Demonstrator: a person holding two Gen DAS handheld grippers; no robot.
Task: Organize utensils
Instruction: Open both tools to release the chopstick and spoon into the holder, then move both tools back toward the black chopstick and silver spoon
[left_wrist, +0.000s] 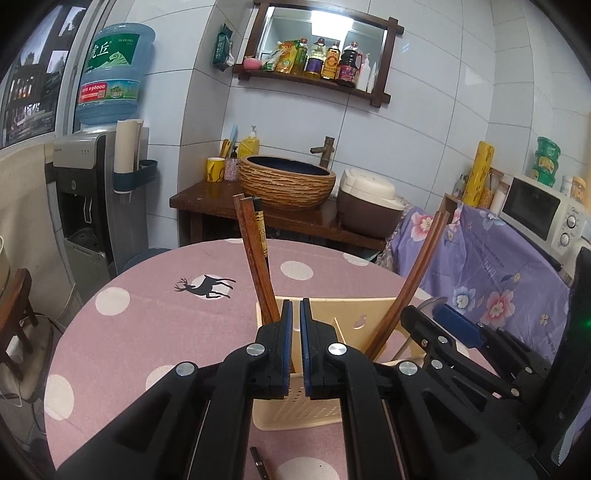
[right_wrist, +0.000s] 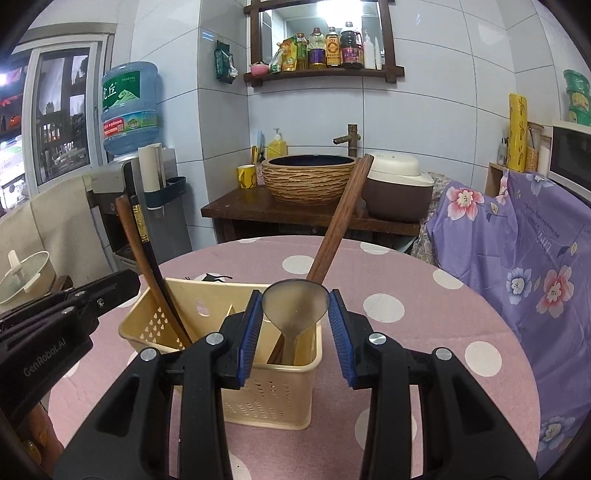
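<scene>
A beige perforated utensil holder (left_wrist: 321, 406) (right_wrist: 266, 395) stands on the pink dotted tablecloth. Brown and black chopsticks (left_wrist: 255, 251) (right_wrist: 142, 236) lean in its left compartment. A long wooden handle (left_wrist: 417, 273) (right_wrist: 340, 225) leans out of the right compartment. My left gripper (left_wrist: 296, 308) (right_wrist: 122, 286) hovers over the holder's near wall, shut, with nothing seen between its pads. My right gripper (right_wrist: 295, 295) (left_wrist: 428, 314) stands open around the bowl of a grey spoon (right_wrist: 295, 306), whose handle goes down into the right compartment. The bowl's rim lies close to both pads.
A dark chopstick tip (left_wrist: 257, 459) lies on the round table (left_wrist: 147, 325) below my left gripper. Behind the table are a wooden stand with a woven basin (right_wrist: 310, 181), a rice cooker (right_wrist: 399, 192) and a purple floral cover (right_wrist: 517, 258). A water dispenser (left_wrist: 85, 206) stands at the left.
</scene>
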